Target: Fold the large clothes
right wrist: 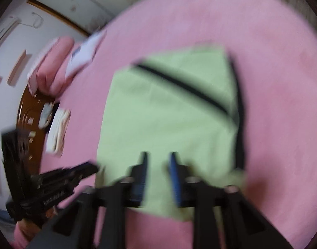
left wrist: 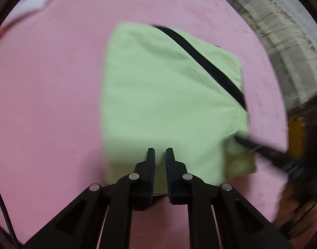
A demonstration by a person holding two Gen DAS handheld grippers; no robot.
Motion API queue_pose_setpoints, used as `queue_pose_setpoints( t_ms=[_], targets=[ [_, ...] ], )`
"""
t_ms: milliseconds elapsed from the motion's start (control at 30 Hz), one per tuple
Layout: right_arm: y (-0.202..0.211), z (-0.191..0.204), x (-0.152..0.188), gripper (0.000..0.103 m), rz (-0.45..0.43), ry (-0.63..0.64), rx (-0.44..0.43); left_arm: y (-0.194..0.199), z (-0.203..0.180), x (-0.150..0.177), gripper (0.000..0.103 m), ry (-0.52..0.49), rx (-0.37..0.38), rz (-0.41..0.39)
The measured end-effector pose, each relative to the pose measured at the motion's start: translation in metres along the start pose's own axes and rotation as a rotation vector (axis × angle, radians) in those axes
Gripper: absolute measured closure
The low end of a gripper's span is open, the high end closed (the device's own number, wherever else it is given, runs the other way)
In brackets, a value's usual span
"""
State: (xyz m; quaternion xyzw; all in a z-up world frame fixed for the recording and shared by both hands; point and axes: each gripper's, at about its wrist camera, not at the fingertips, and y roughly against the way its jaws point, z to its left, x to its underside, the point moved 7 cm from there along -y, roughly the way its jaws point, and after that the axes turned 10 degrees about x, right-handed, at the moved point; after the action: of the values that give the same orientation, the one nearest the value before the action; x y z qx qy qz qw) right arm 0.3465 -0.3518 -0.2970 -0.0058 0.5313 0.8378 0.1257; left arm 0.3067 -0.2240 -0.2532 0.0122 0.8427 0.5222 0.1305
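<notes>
A light green garment (left wrist: pixel 158 103) with a black stripe (left wrist: pixel 202 62) lies folded into a compact shape on the pink bedspread (left wrist: pixel 54 83). My left gripper (left wrist: pixel 160 150) hovers over its near edge, jaws slightly apart, holding nothing. In the right wrist view the same garment (right wrist: pixel 168 114) lies ahead, blurred. My right gripper (right wrist: pixel 158 155) is over its near edge, jaws apart and empty. The right gripper also shows in the left wrist view (left wrist: pixel 239 140), at the garment's near right corner. The left gripper shows at the left of the right wrist view (right wrist: pixel 92 167).
A cream pleated curtain or bed skirt (left wrist: pixel 283 41) runs along the far right. Pink pillows (right wrist: pixel 52 66) and a white package (right wrist: pixel 85 51) lie at the head of the bed. A brown wooden headboard (right wrist: pixel 29 112) stands to the left.
</notes>
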Motion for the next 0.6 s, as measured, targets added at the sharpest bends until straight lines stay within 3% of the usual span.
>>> queue_pose_setpoints(
  t_ms=[67, 133, 200, 267, 367, 400, 467, 533, 600],
  targets=[
    [-0.027, 0.016, 0.021, 0.103, 0.070, -0.005, -0.047, -0.019, -0.001, 0.008, 0.096, -0.015, 0.002, 0.061],
    [-0.047, 0.022, 0.039, 0.103, 0.111, -0.019, -0.066, -0.037, 0.003, 0.016, 0.096, -0.038, -0.063, 0.113],
    [-0.060, 0.005, 0.053, 0.103, 0.103, -0.069, 0.019, -0.047, 0.007, 0.019, 0.097, -0.031, -0.082, 0.132],
    [-0.064, -0.002, 0.047, 0.103, 0.057, -0.139, 0.039, -0.052, 0.008, 0.020, 0.098, -0.008, -0.073, 0.136],
    [-0.040, -0.028, 0.044, 0.103, -0.063, -0.145, 0.236, -0.040, 0.010, 0.017, 0.101, -0.008, -0.072, 0.112],
    [-0.032, -0.034, 0.047, 0.103, -0.074, -0.136, 0.266, -0.032, 0.010, 0.018, 0.102, -0.009, -0.073, 0.098],
    [-0.022, -0.040, 0.051, 0.103, -0.063, -0.126, 0.315, -0.019, 0.012, 0.018, 0.102, -0.016, -0.132, 0.081],
    [-0.011, -0.035, 0.050, 0.103, -0.069, -0.086, 0.383, 0.000, 0.015, 0.019, 0.102, -0.071, -0.261, 0.073],
    [0.009, -0.024, 0.040, 0.103, -0.153, -0.043, 0.408, 0.013, 0.015, 0.019, 0.101, -0.116, -0.312, 0.059]
  ],
)
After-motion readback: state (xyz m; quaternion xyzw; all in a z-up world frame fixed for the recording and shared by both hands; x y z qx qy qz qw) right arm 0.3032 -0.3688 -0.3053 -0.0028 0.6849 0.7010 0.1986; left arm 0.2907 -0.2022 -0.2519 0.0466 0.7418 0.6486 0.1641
